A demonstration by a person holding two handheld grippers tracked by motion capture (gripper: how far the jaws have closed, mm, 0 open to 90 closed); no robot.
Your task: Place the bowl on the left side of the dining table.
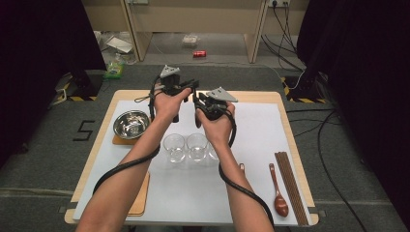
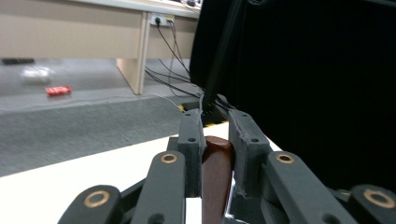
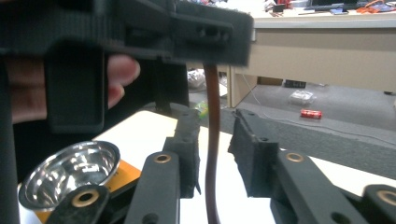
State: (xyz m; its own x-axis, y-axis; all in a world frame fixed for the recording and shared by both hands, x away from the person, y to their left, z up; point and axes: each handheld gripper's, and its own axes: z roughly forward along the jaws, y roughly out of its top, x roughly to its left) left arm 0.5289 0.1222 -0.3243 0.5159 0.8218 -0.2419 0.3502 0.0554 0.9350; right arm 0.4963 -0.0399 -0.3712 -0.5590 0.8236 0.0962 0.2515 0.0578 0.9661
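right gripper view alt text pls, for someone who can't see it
A thin brown spoon handle hangs between the right gripper's open black jaws, touching neither, held from above by the left gripper. A steel bowl sits on an orange mat at lower left, on the white table.

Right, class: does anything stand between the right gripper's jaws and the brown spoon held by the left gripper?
Nothing visible does. The brown spoon hangs from the left gripper, and its handle sits in the gap between the open jaws of the right gripper, nearer one jaw.
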